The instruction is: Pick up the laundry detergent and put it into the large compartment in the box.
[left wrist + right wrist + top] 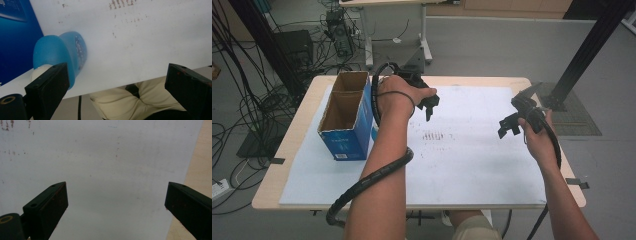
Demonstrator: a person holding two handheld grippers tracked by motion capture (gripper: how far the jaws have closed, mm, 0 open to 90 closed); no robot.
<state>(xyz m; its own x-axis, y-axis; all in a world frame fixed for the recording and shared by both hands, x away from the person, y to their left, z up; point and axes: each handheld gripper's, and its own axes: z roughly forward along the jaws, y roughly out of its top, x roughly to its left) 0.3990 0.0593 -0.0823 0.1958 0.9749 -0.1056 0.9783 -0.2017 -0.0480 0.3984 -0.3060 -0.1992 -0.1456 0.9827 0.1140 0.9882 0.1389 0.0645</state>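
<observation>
A blue bottle (62,50) with a white cap (40,71) lies on its side on the white sheet (150,37), right beside the blue cardboard box (15,37). My left gripper (117,72) hovers over it with its jaws wide apart and nothing between them. In the high view the left gripper (430,107) is held above the sheet, just right of the open-topped box (346,120). My right gripper (508,126) hangs over the right part of the sheet, and in its own view the right gripper (117,190) is open and empty.
The white sheet (472,160) covers most of the wooden table (297,135); faint reddish marks (434,136) dot its middle. The table's wooden edge (200,170) runs close to the right gripper. Cables and black stands crowd the floor to the left and behind.
</observation>
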